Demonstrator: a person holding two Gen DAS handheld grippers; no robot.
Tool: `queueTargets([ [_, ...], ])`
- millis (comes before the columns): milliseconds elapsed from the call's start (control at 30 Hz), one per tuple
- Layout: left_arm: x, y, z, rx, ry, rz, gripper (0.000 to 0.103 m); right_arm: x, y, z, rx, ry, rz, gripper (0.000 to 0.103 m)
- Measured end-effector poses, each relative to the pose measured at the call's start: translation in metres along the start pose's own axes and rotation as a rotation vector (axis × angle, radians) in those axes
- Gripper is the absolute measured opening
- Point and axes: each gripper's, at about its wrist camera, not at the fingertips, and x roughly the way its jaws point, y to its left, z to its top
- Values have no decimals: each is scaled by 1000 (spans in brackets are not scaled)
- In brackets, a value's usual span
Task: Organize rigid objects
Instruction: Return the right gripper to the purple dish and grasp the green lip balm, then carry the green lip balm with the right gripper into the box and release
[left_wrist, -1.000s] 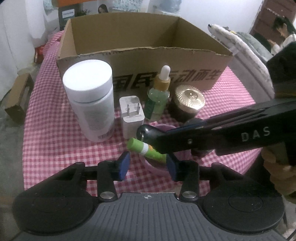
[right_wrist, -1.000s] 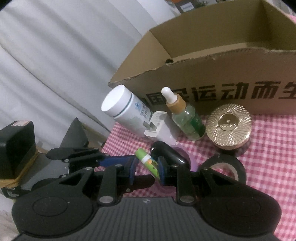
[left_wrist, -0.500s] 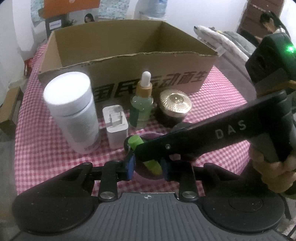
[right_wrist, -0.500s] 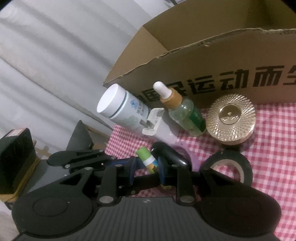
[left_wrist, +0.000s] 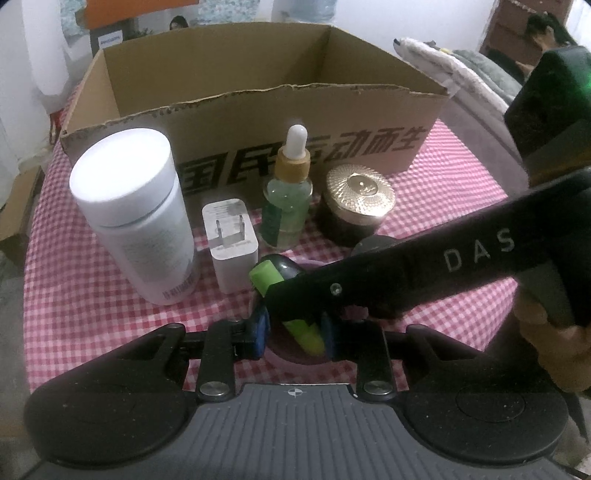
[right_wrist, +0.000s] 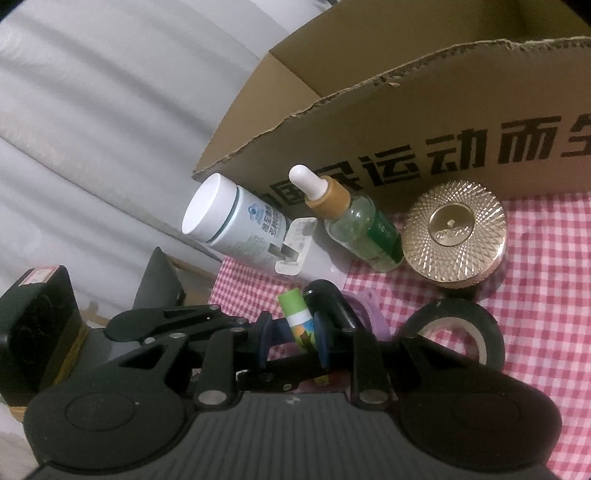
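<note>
I have a hand-held gripper in each hand, and both meet at one small thing: the green tube (right_wrist: 293, 314). It stands tilted, just above a purple thing (right_wrist: 364, 310) on the desk (left_wrist: 74, 295), which has a pink checked cloth.

My right hand-held gripper (right_wrist: 291, 341) is closed on the green tube, with a blue pad on each side of its middle. I hold it there so it cannot tip or roll away.

My left hand-held gripper (left_wrist: 293, 330) has its pads on each side of the lower end of the tube. One pad looks like it touches. The right one lies across it and hides the other side, so I cannot tell if the left one really grips. I think I am passing the tube from one hand to the other. That is why both are so close together.

The cardboard box (left_wrist: 258, 122) stands open behind everything. I think the things go in there, and I cannot see anything in it.

In a row just in front of the box stand the white bottle (left_wrist: 136, 218), the white plug (left_wrist: 232, 240), the dropper bottle (left_wrist: 288, 206) and the gold-lid jar (left_wrist: 356, 195). The black tape roll (right_wrist: 454, 332) lies nearer to me. They are all hard things, waiting their turn.

If I let go too early, the tube could fall and knock the plug.
</note>
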Motion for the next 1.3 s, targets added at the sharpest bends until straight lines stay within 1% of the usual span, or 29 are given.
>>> queueTargets([
  [133,3,2,3,-9,0,-5,28,1,5,-2,-22,-15,-21,27],
  [267,0,1,1,5,-16,9,22,0,6,-6,-11,-23,-20,25],
  [500,-11,-5,-4,10,-39,16,18,-6,9,-12,-5,-53,-19,24],
  [700,-29,-8,-11,20,-76,29,17,-16,23,-17,-44,-88,-22,23],
  [833,-34,-8,-14,15,-81,34,16,-18,29,-16,-72,-111,-34,22],
  [1000,-44,-8,-14,16,-105,34,16,-24,35,-15,-83,-129,-27,22],
  [1133,-54,-8,-10,18,-124,40,16,-27,43,-15,-101,-149,-31,22],
  [1300,-77,-10,-1,31,-178,60,16,-39,58,-11,-137,-191,-13,22],
])
